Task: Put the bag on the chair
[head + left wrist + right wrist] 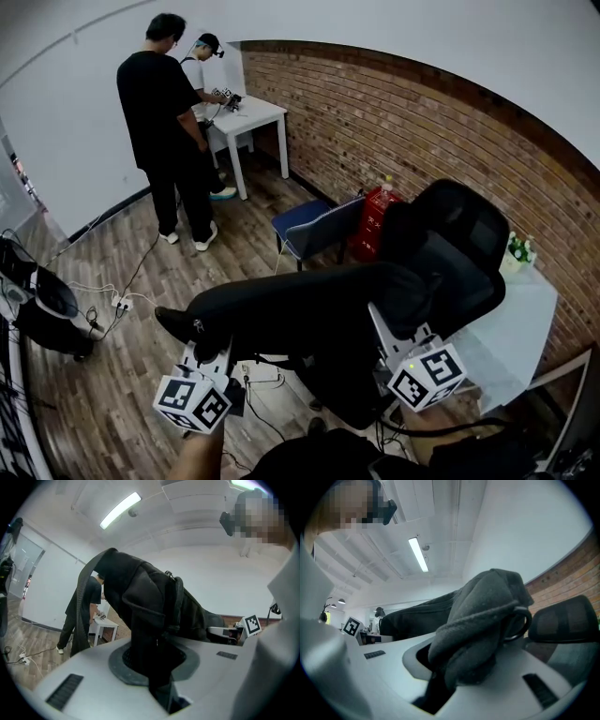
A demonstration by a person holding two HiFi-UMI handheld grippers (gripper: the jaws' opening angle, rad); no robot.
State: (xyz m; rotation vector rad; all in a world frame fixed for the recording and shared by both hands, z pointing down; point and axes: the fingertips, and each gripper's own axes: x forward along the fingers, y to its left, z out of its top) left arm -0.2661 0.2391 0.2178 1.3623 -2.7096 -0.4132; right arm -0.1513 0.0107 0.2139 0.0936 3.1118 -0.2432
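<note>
Two grippers share the load. The left gripper [208, 356] is pinched on a fold at one end of the long, soft black fabric bag [300, 309]. The right gripper [394, 335] is clamped on a bunched fold at the other end, beside a dark ring [527, 619]. Both gripper views confirm cloth pressed between the jaws, with no gap visible.

The bag hangs in the air between the two grippers, stretched roughly level. It is in front of the black office chair with a mesh back [459, 239] and is not yet resting on it.

Recommended handling, as a judgement:
- Carry both ends at an even height.
- Bring the bag over the seat, not against the backrest.
- Lower it until the seat takes the weight before either grip is released.
- Letting go of one end first would likely swing the bag off the edge.
- The chair may roll or swivel if pushed.

Condition of the bag: limp, creased and matte, with a strap [83, 602] dangling from the left end.

Beyond it stand a blue-seated chair [305, 220] and a red fire extinguisher [375, 220]. Two people [169, 103] are at a small white table [253, 114] at the far wall
</note>
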